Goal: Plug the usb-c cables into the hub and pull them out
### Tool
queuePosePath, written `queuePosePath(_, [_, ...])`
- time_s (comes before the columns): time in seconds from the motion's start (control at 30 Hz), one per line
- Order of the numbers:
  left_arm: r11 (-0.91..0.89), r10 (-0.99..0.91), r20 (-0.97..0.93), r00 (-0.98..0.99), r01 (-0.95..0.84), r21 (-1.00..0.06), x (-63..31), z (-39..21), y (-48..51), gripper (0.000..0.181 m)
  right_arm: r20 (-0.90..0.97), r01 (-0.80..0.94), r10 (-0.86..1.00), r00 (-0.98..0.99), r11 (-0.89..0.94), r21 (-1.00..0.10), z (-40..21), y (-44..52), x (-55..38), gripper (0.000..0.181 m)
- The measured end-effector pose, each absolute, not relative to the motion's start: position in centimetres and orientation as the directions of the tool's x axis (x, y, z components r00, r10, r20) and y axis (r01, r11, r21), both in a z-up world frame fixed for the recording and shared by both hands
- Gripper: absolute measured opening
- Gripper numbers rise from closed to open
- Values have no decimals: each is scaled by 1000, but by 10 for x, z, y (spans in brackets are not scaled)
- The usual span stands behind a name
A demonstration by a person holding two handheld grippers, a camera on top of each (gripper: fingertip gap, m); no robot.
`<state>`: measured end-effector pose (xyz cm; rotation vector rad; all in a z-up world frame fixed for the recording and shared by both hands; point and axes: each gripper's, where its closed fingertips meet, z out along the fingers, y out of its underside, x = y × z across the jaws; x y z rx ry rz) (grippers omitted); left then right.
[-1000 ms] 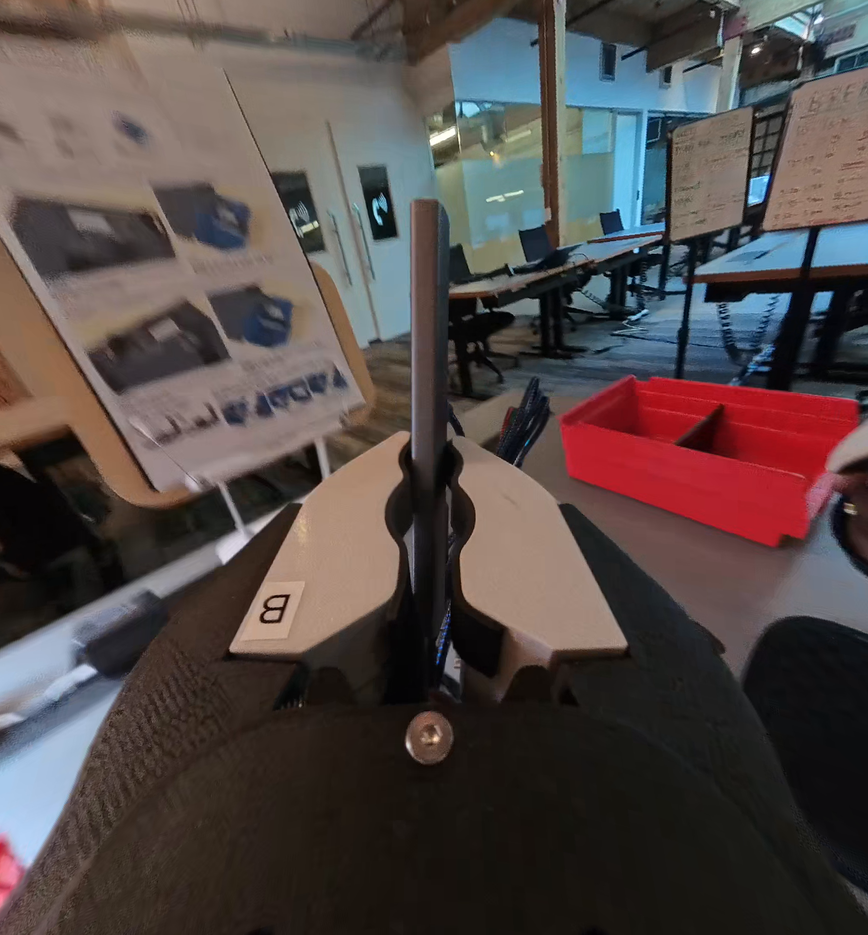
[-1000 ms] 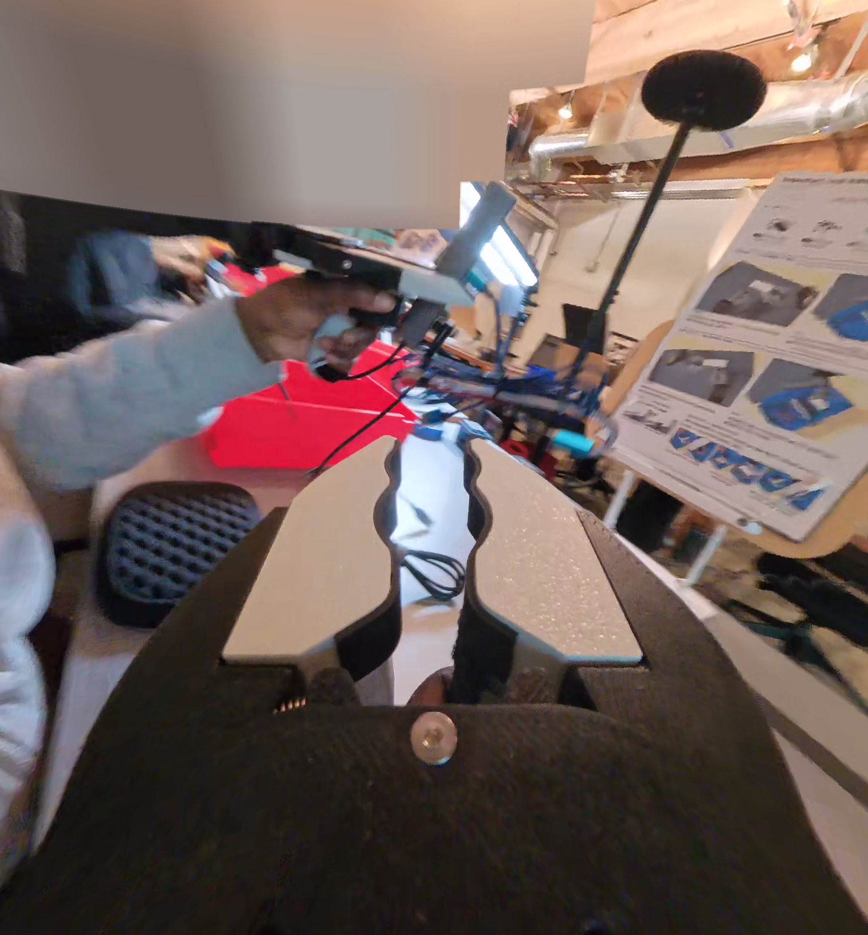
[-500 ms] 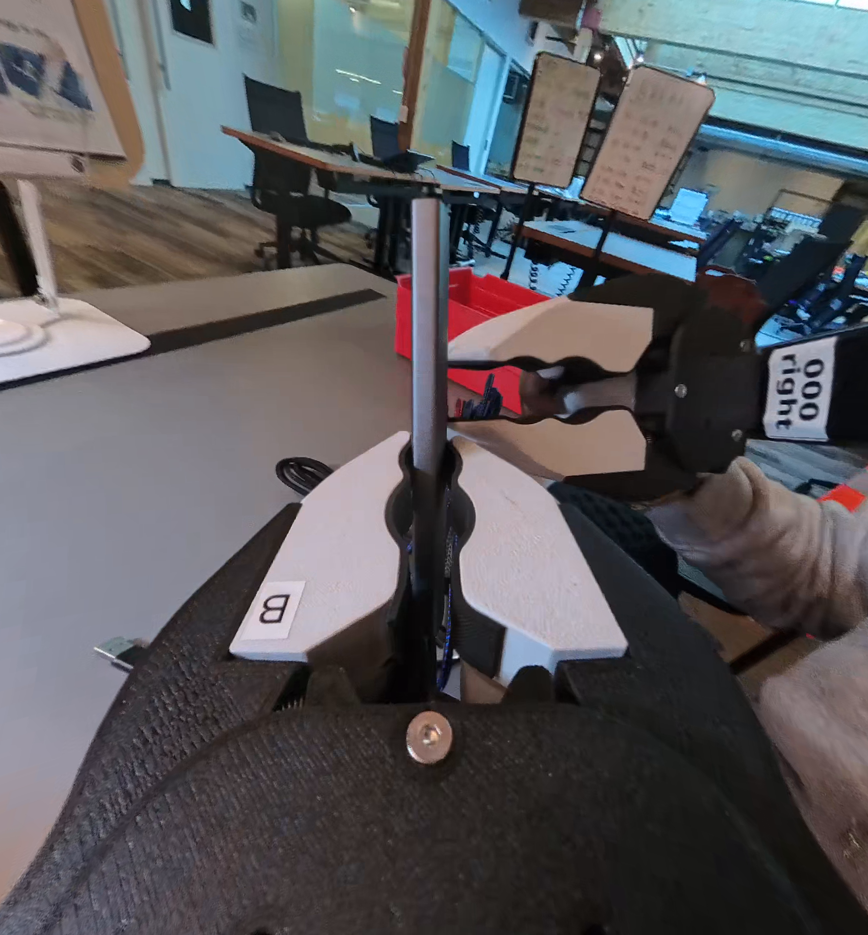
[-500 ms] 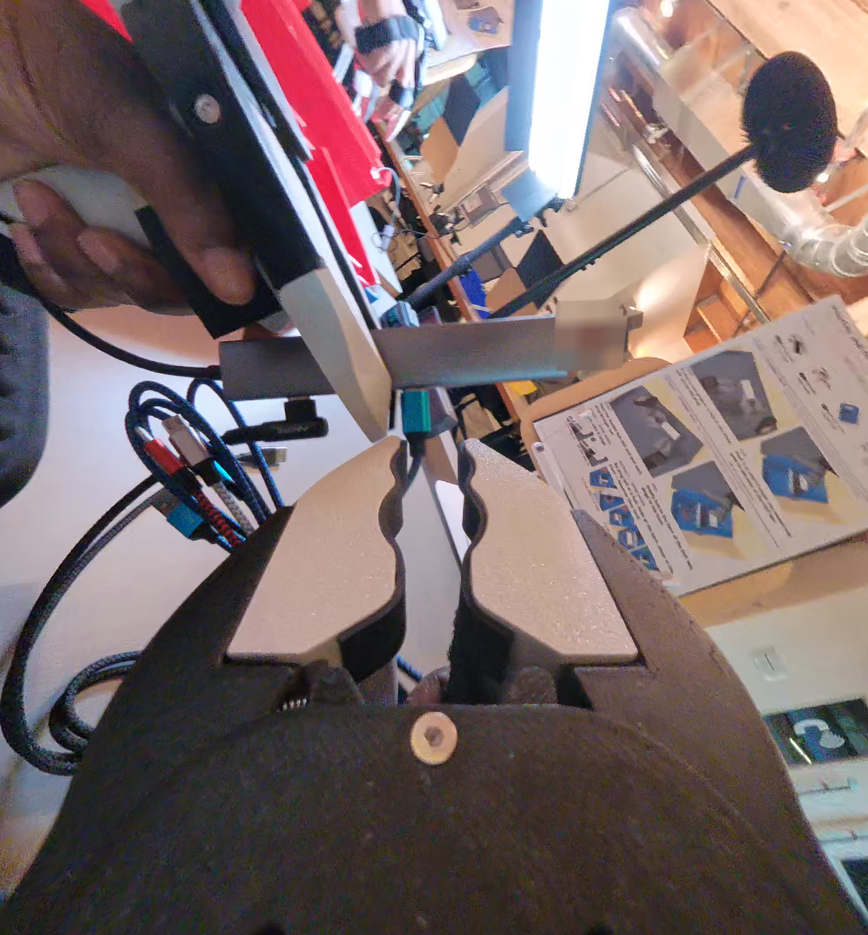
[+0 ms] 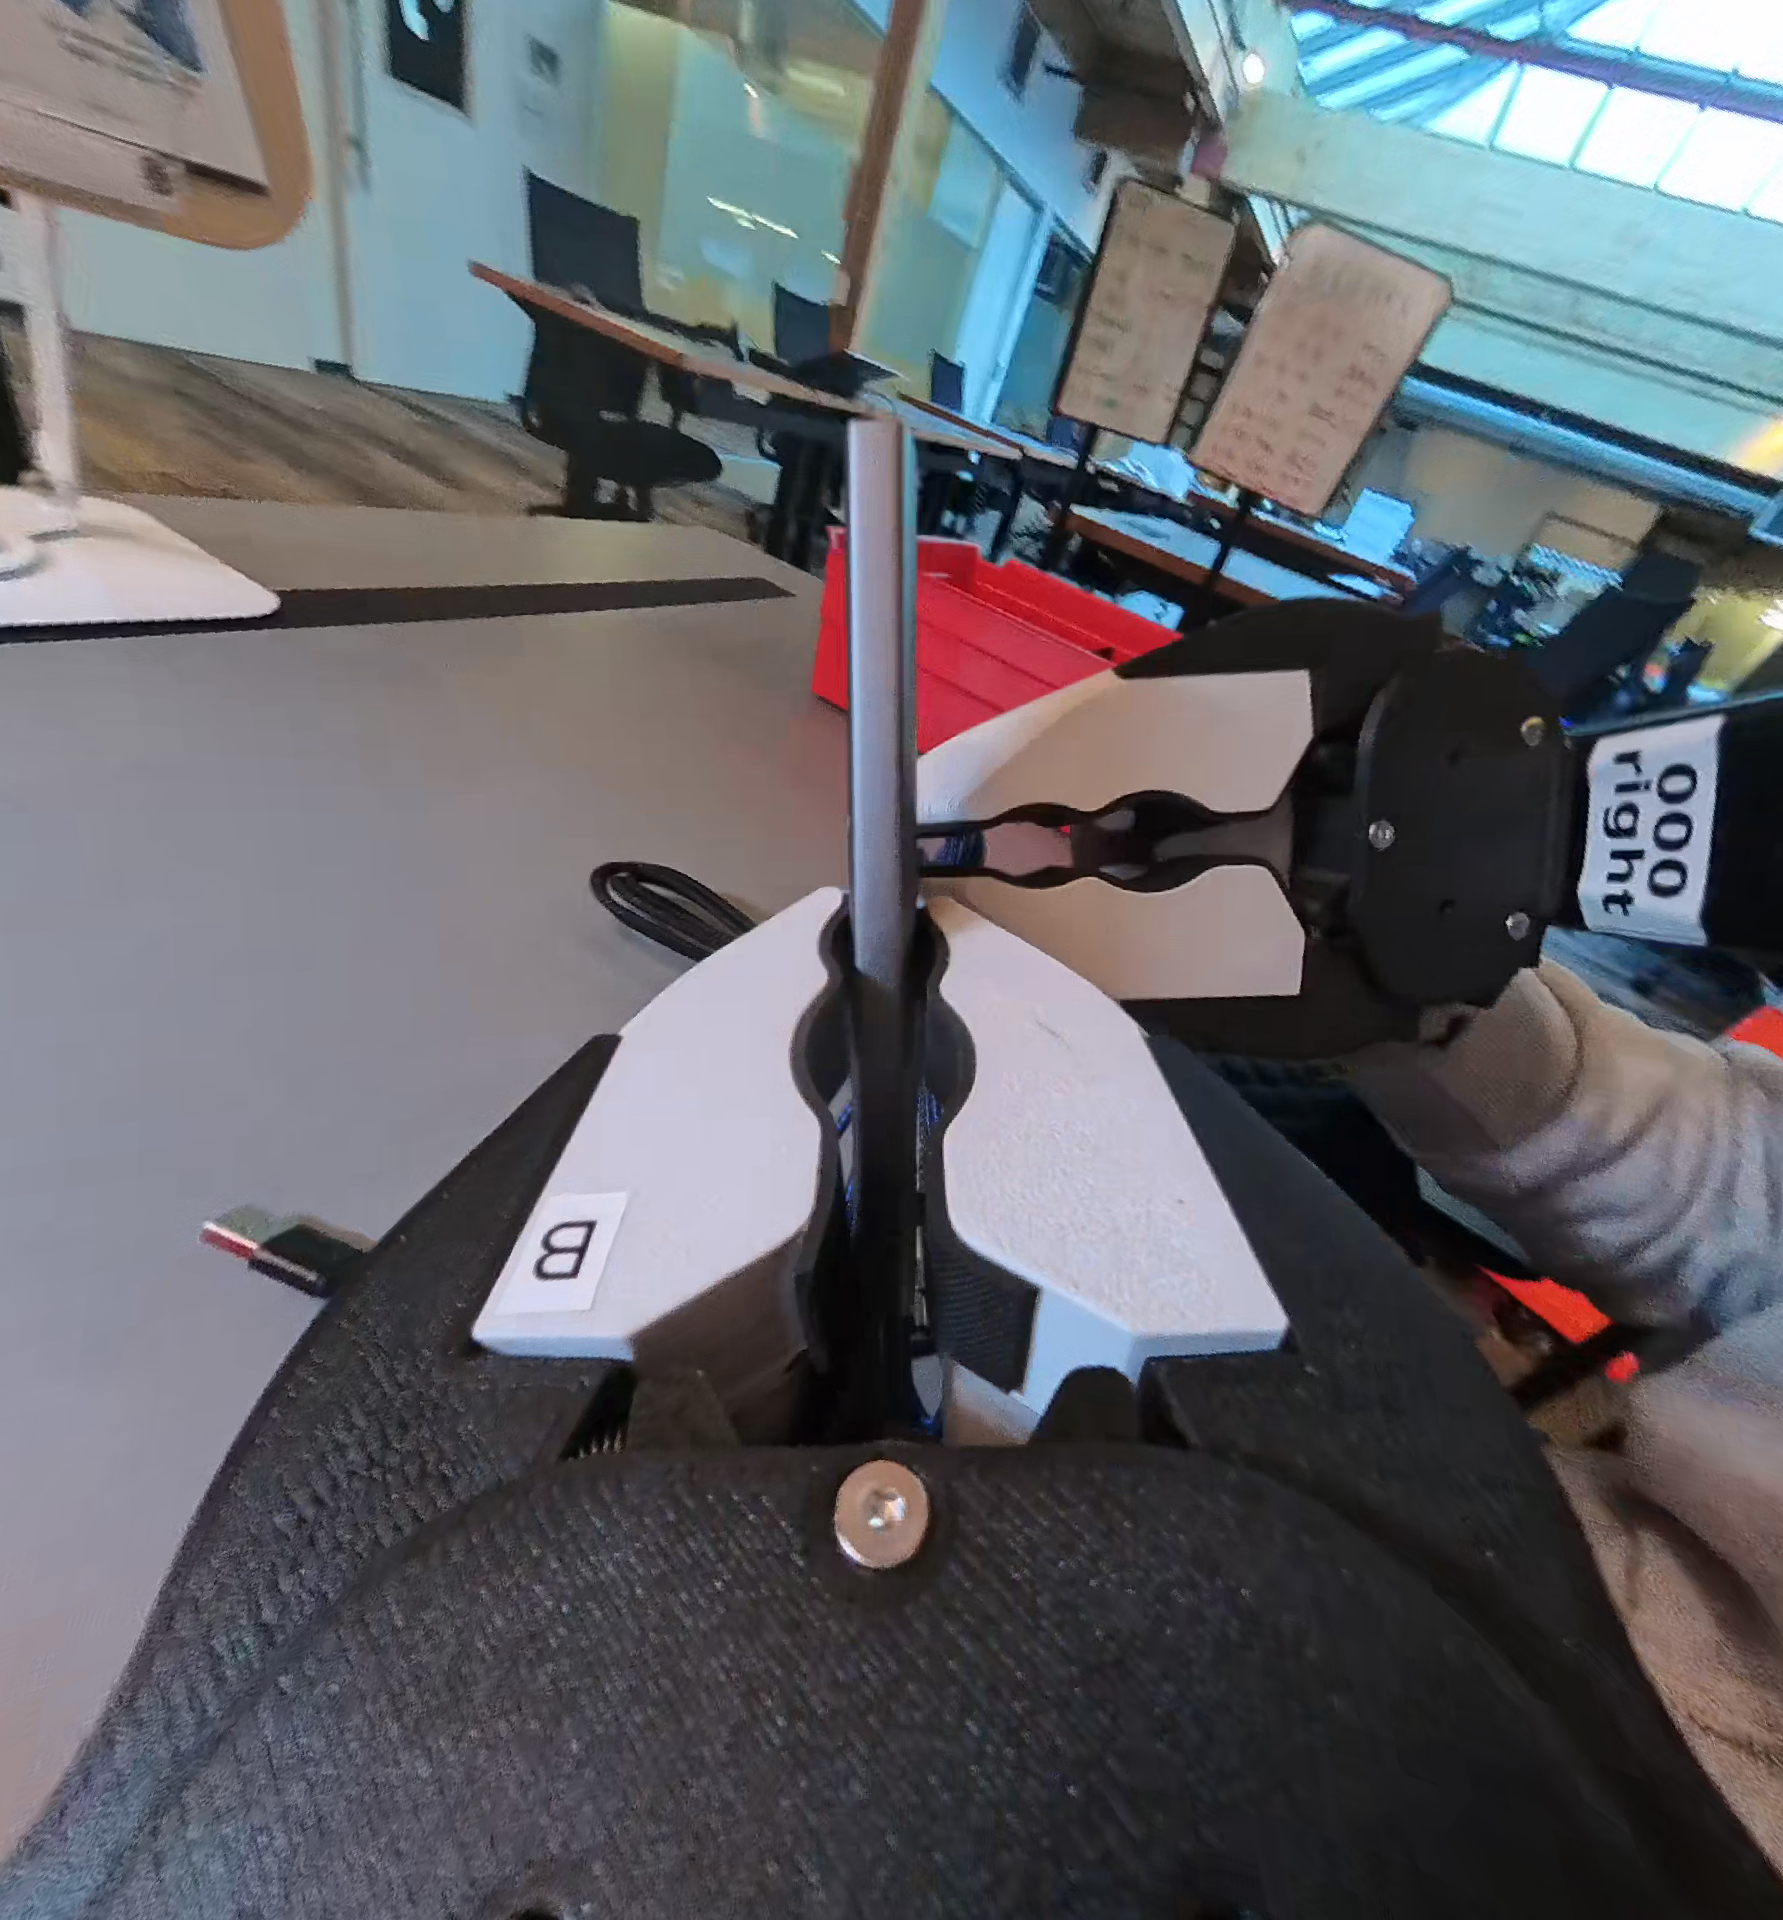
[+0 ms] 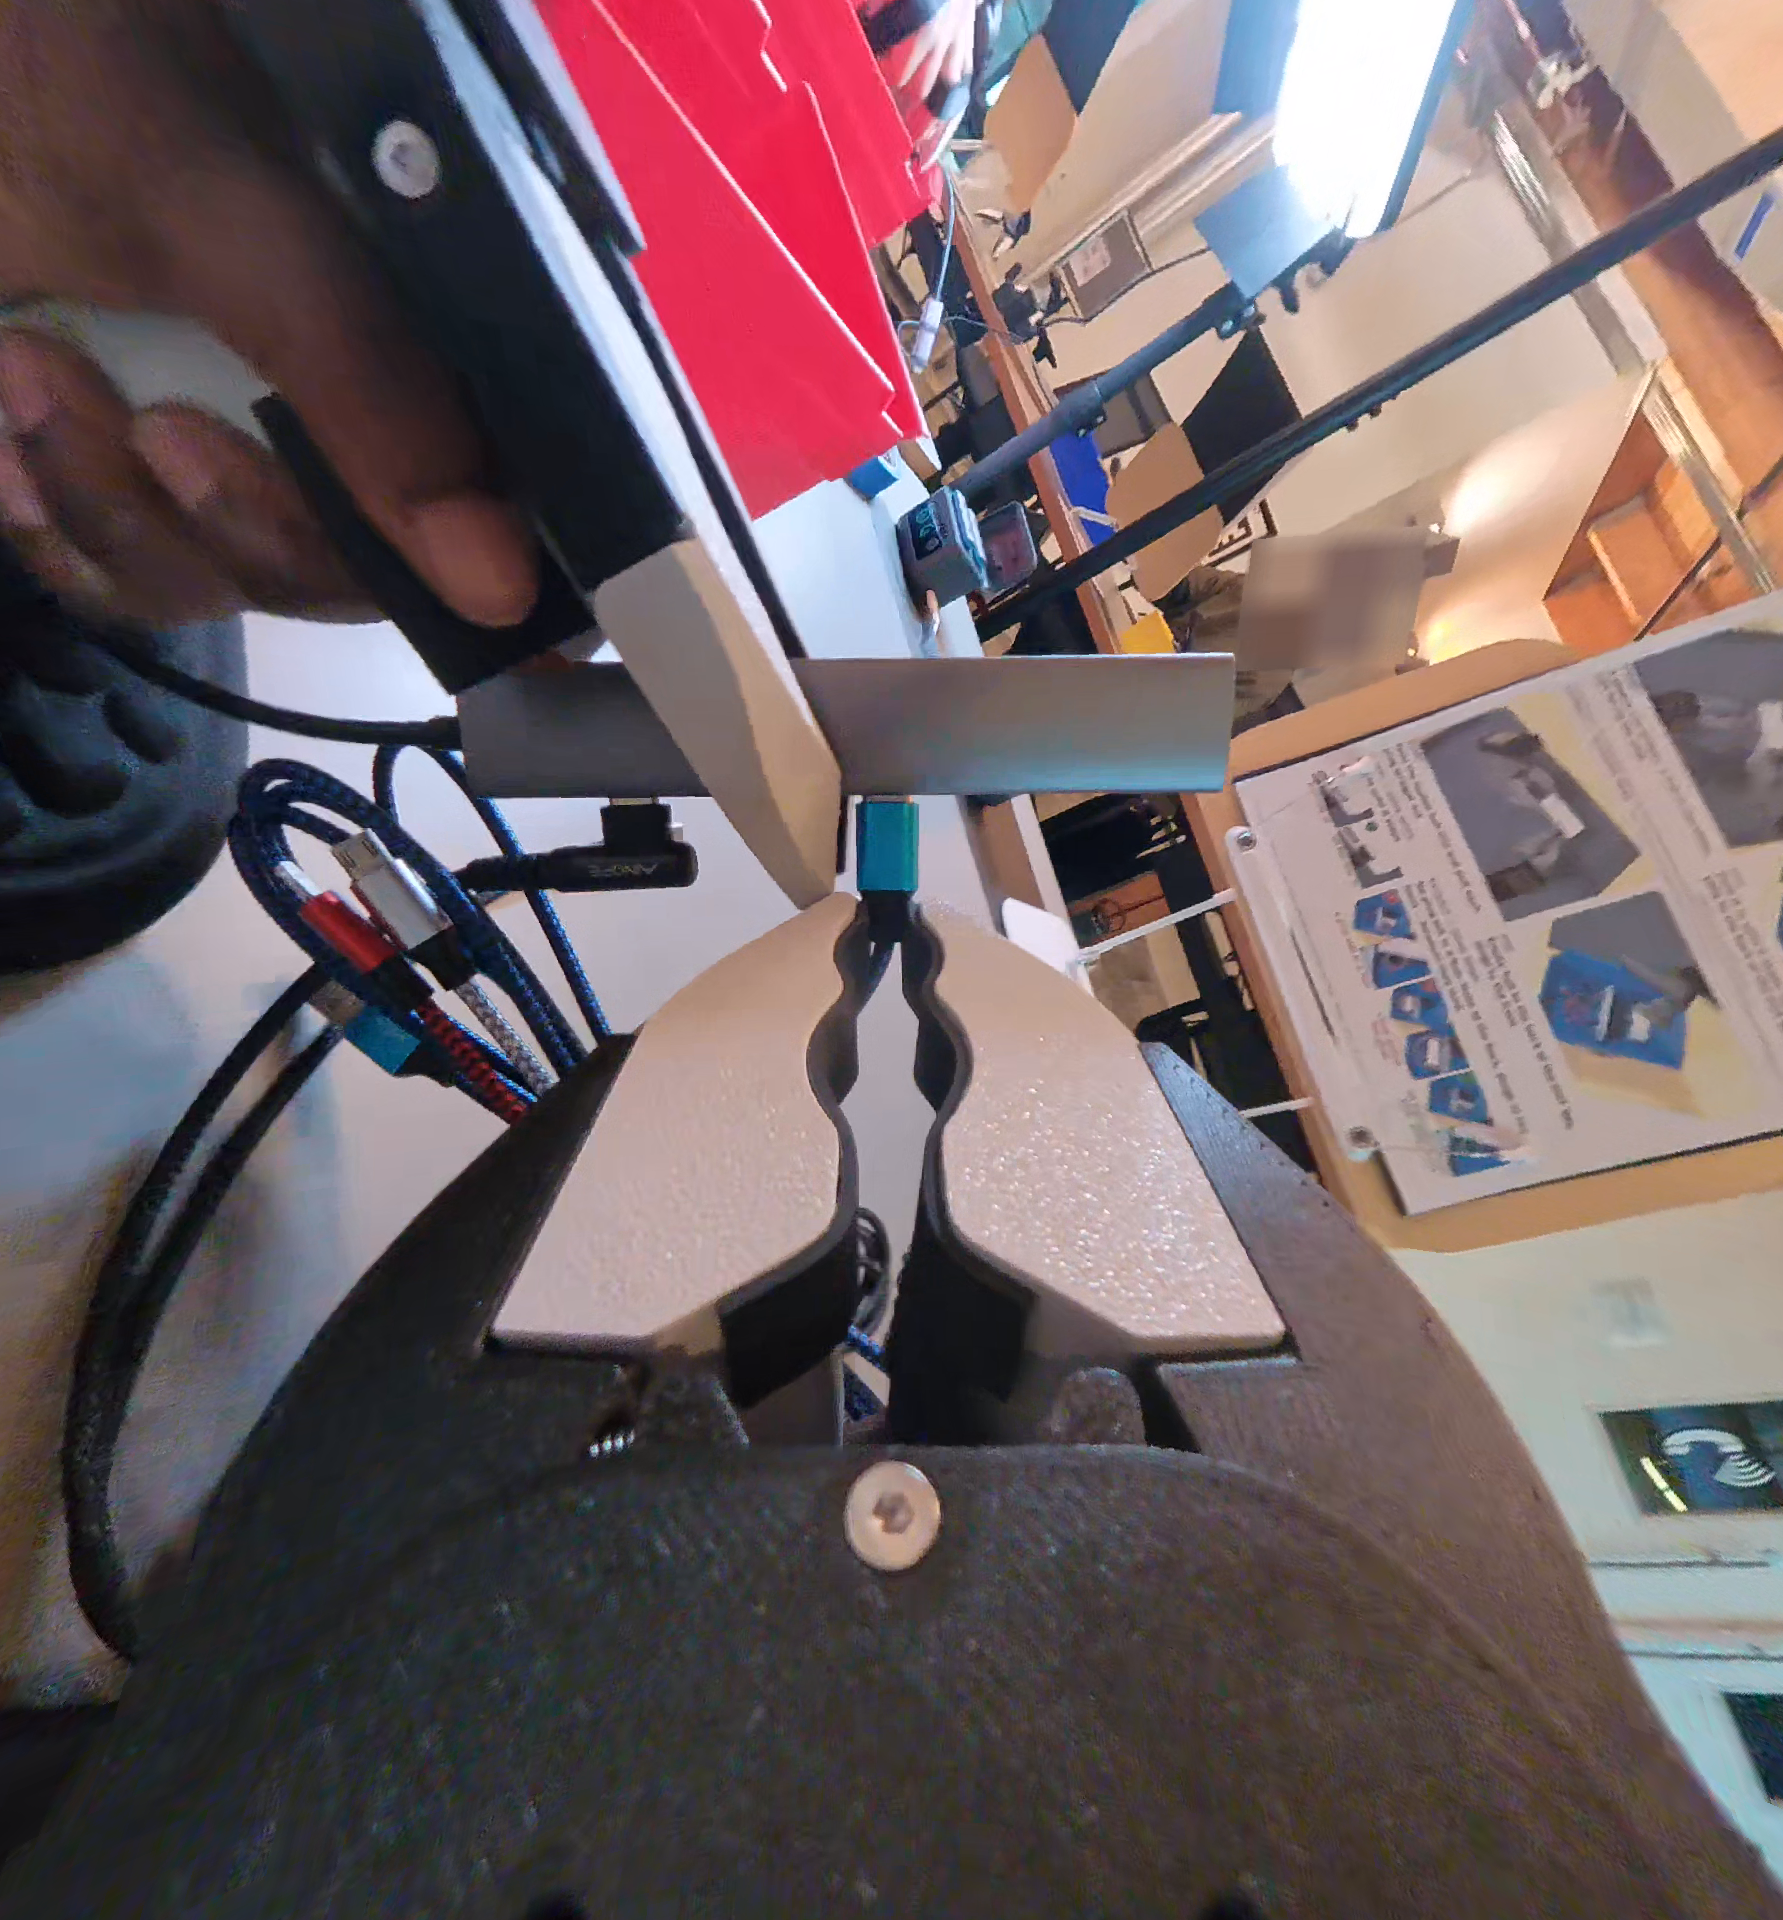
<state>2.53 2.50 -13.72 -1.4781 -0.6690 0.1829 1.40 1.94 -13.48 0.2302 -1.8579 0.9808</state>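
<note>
The grey surface [image 5: 347, 831] carries a red bin [image 5: 980, 644] toward its far edge and a loose coil of black cable [image 5: 658, 914] nearer the middle; a stray plug with a red end [image 5: 263, 1242] lies near its left side. Held up off the surface, the hub [image 6: 1012, 727] is a slim grey metal bar, clenched across its flat faces by the left claw [image 5: 879, 935], which grips it partway along its length. It looks stiff and light, with smooth sides that could slide in the grip if pulled hard, so the hold across its flat faces seems the right one. Along its lower edge sit a black angled plug [image 6: 643, 826] and a teal plug [image 6: 885, 847], the latter seated in a port. The right claw [image 6: 882, 914] is closed on the thin cord just below the teal plug, not on the shell itself. The braided cord is soft and may stretch or slip; the rigid teal shell is likely the safer place to take hold for pulling straight out. More braided cables [image 6: 399, 966] hang loose beside
</note>
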Motion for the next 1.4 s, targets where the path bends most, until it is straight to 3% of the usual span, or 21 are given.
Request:
queuePosePath(0.4, [73,589,226,776,227,-971,26,-148,29,8,777,-482,305,-551,644,-594,-152,27,16,6])
queuePosePath(0.43, [91,594,228,771,218,-972,26,-146,26,10,791,-411,274,-548,735,-539,-167,39,6,5])
queuePosePath(0.47, [284,606,292,740,141,-948,22,-117,0,9,821,-279,216,-528,869,-408,-196,72,-16,6])
queuePosePath(0.5, [414,585,404,704,169,-894,16,-104,-35,9,826,-230,200,-527,902,-365,-215,97,-26,6])
queuePosePath(0.57, [409,643,437,629,199,-890,10,-122,-75,9,732,-286,382,-563,741,-607,-175,97,-12,5])
queuePosePath(0.6, [419,623,456,635,221,-880,13,-127,-74,9,698,-311,441,-564,670,-674,-150,95,-8,5])
queuePosePath(0.83, [200,605,261,752,173,-964,27,-130,-22,10,528,-361,566,-633,388,-848,-78,90,-6,5])
queuePosePath(1.07, [268,538,321,780,202,-942,31,-129,-26,10,507,-437,664,-550,289,-852,-1,132,4,5])
queuePosePath(1.2, [272,540,327,775,207,-940,31,-129,-27,10,534,-427,707,-463,350,-834,31,191,11,6])
queuePosePath(1.4, [278,544,322,775,195,-940,31,-128,-28,10,568,-318,729,-383,473,-821,33,293,8,5])
